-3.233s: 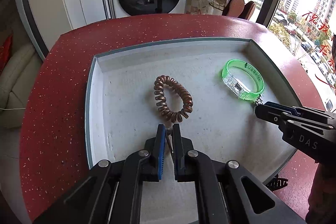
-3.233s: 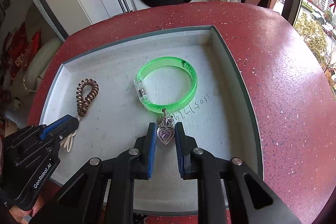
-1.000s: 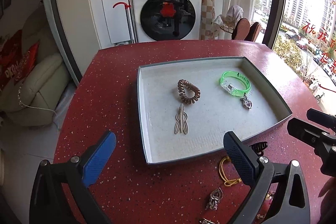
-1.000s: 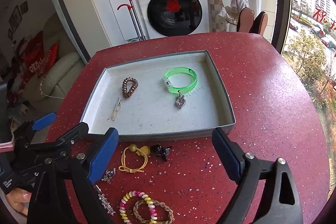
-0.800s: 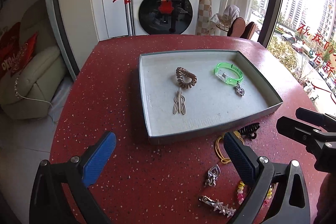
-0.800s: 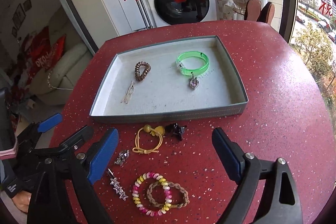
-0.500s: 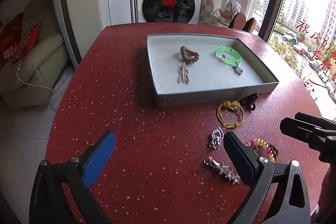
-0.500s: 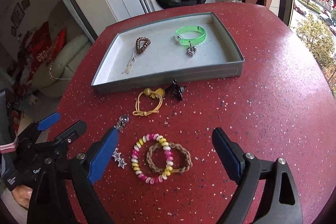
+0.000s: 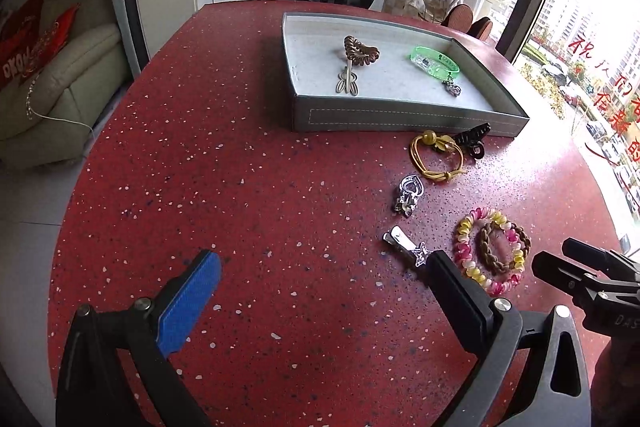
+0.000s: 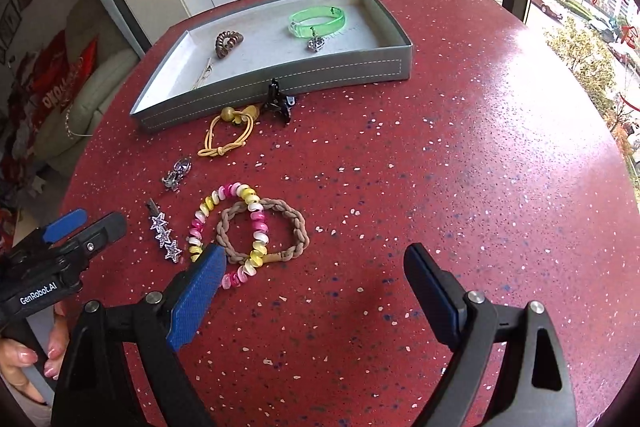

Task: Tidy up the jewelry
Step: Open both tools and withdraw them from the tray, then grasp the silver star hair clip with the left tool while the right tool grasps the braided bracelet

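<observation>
Red speckled table [image 10: 460,155] fills both views. Grey tray [image 10: 280,79] sits at 12 o'clock from the grippers and holds a brown coil hair tie [image 10: 229,43], a flat gold clip [image 9: 347,83], a green bangle [image 10: 318,21] and a heart charm [image 10: 315,44] just beside the bangle. Change vs. approx. 3 s ago: both grippers were then down inside the tray, left closed near the gold clip, right with jaws nearly closed round the heart charm; now both are pulled back out, tray farther off, and the loose items on the table have come into view. Meaning: clip and charm count as delivered; next pick-up cycle is starting. Left gripper [image 9: 324,275]: jaws wide apart, nothing between them. Right gripper [image 10: 312,271]: jaws wide apart, nothing held; its left pad overlaps the bead bracelet in view, contact can't be confirmed. Loose items, tray-side to near side: black claw clip [image 10: 278,101] touching the tray wall, yellow cord tie [image 10: 228,135] at its 9 o'clock, silver charm [image 10: 177,173], pink-yellow bead bracelet [image 10: 240,223] overlapped with a braided brown bracelet [image 10: 262,231], star hair clip [image 10: 164,233]. Judgement: star clip lies nearest the left gripper (2 o'clock), the bracelets nearest the right (11 o'clock); likely next targets.
</observation>
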